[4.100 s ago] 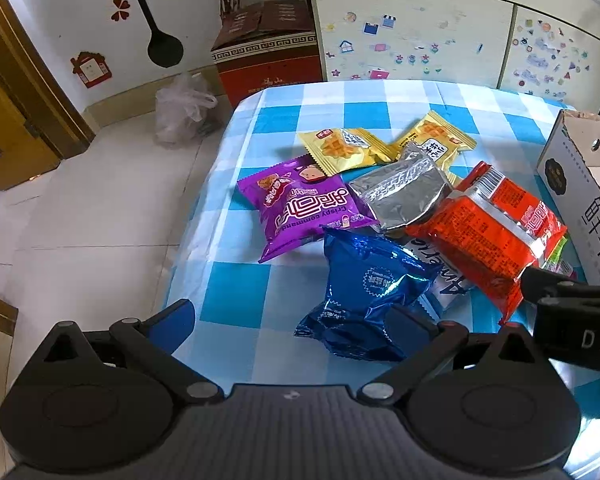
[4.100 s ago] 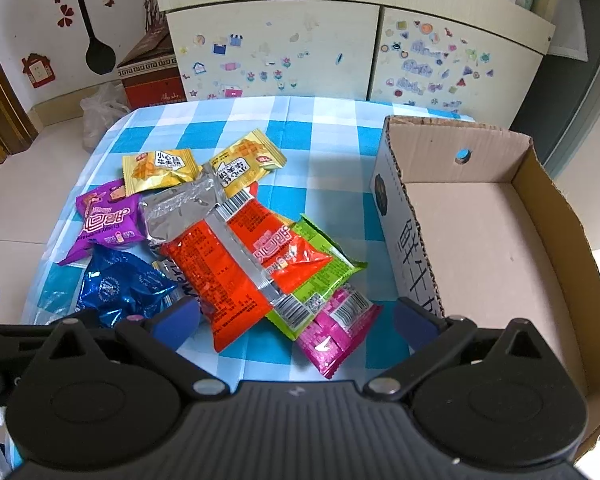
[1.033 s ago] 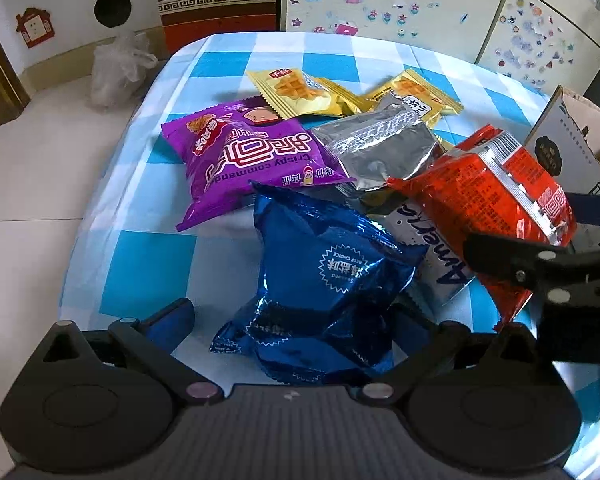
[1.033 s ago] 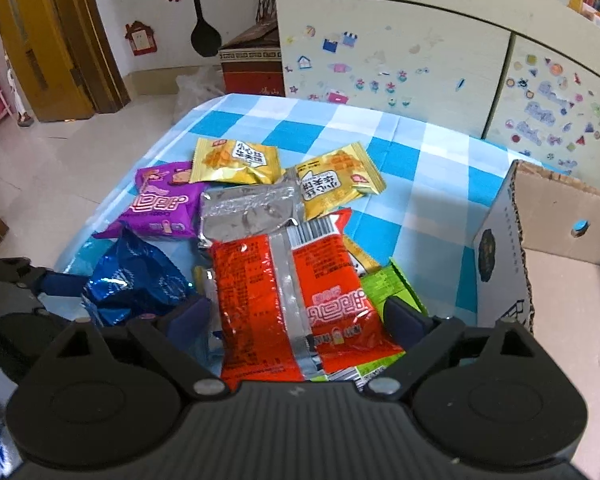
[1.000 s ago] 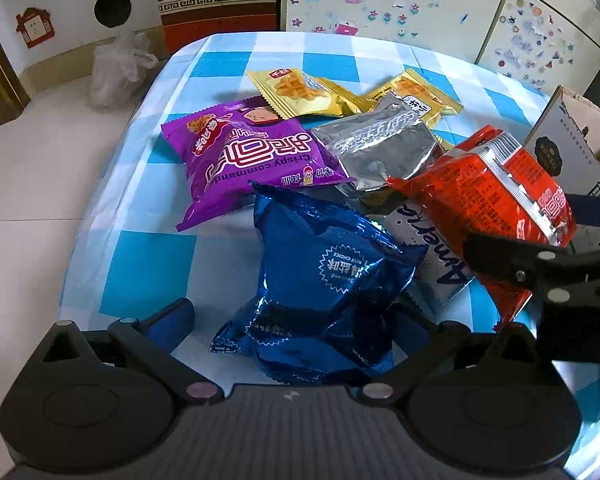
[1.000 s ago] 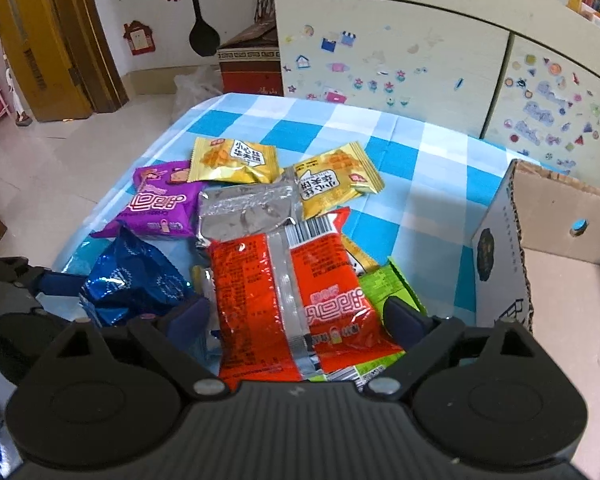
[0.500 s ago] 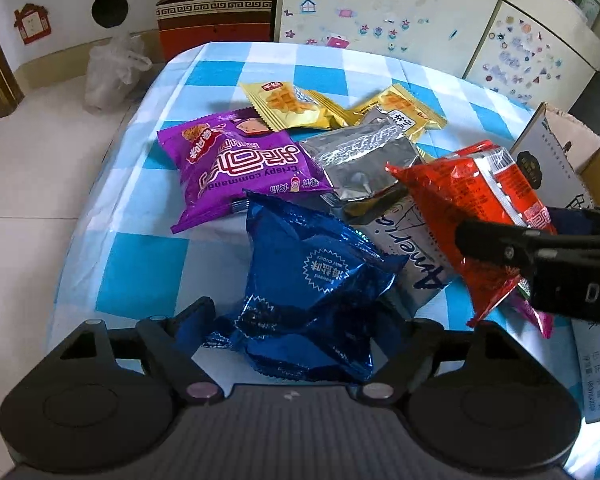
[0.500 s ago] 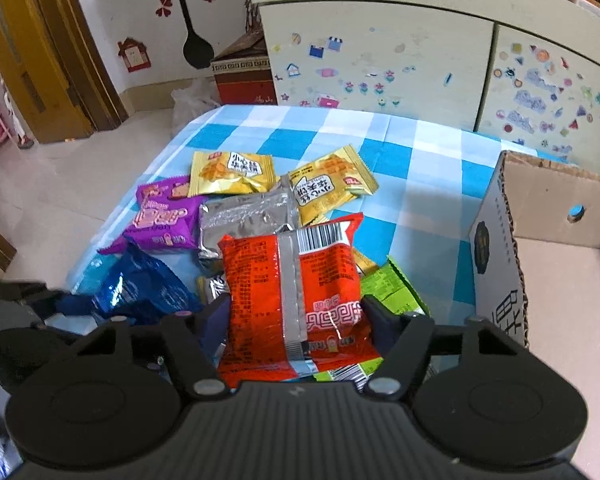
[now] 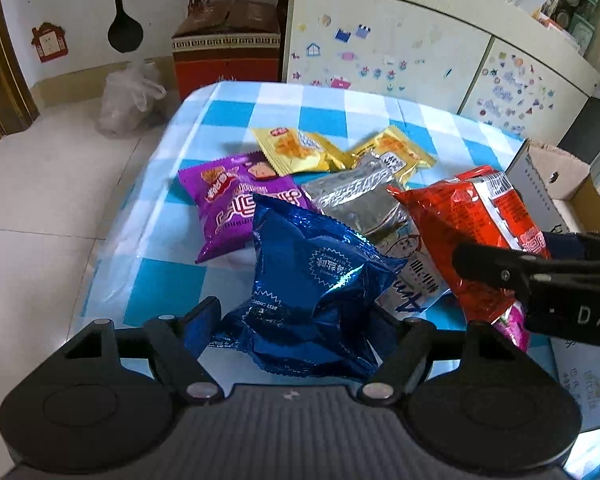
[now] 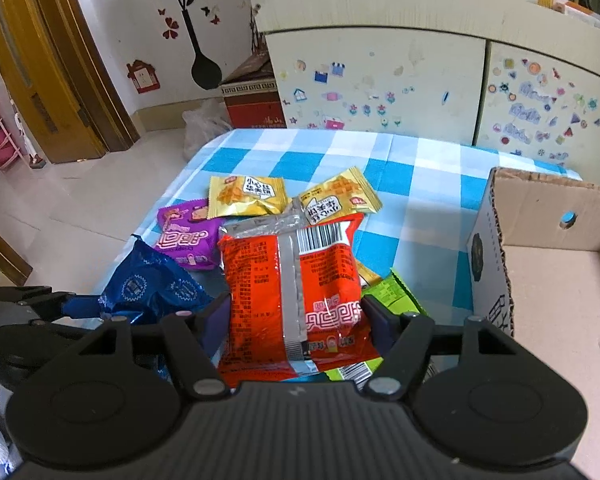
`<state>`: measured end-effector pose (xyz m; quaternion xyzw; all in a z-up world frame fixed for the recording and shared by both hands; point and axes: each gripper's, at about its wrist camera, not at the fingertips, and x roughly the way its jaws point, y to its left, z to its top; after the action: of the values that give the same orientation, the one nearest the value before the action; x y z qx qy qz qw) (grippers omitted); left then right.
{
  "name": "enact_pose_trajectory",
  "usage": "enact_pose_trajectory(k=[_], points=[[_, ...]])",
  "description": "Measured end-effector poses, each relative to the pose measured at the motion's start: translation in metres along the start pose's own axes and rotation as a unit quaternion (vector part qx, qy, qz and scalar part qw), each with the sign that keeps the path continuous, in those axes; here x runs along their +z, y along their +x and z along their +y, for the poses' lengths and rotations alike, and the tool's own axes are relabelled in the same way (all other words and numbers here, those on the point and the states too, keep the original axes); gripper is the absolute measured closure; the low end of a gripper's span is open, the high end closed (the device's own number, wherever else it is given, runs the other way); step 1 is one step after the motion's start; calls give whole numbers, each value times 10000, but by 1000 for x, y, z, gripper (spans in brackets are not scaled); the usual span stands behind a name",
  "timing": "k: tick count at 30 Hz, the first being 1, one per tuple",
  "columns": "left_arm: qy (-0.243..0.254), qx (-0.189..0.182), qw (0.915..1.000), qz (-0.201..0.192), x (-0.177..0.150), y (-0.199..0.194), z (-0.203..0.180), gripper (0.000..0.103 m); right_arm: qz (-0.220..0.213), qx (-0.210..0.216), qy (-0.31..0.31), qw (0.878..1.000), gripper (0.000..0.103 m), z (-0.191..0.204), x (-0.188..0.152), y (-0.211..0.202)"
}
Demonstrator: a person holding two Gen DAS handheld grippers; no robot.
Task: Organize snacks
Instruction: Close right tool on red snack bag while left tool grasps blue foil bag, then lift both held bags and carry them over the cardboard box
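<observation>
My left gripper (image 9: 296,320) is shut on a blue foil snack bag (image 9: 312,288) and holds it lifted above the checked table (image 9: 328,120). My right gripper (image 10: 296,320) is shut on a red snack bag (image 10: 292,284) and holds it raised; that bag also shows in the left wrist view (image 9: 476,232). The blue bag shows at the left in the right wrist view (image 10: 148,284). On the table lie a purple bag (image 9: 236,204), a silver bag (image 9: 360,200), two yellow packets (image 10: 244,196) (image 10: 336,198), a green packet (image 10: 392,296) and a white packet (image 9: 412,280).
An open cardboard box (image 10: 560,280) stands on the table's right side, empty as far as I see. A pale cabinet with stickers (image 10: 380,80) stands behind the table. A red carton (image 9: 224,56) and a plastic bag (image 9: 128,96) sit on the floor at the back left.
Both grippers have closed on their bags and lifted them: the left on the blue bag, the right on the red bag. Both views have risen and pulled back a little.
</observation>
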<state>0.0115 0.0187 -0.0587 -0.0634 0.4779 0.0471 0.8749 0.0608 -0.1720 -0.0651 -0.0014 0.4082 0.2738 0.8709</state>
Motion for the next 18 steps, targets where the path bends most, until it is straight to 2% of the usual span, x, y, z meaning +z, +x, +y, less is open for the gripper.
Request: enact_pose_trajectory(k=[18], points=[[66,205,9989,-413,-5,-32,-10,22,-182,-178,453,9986,33,-15,-10,-46]])
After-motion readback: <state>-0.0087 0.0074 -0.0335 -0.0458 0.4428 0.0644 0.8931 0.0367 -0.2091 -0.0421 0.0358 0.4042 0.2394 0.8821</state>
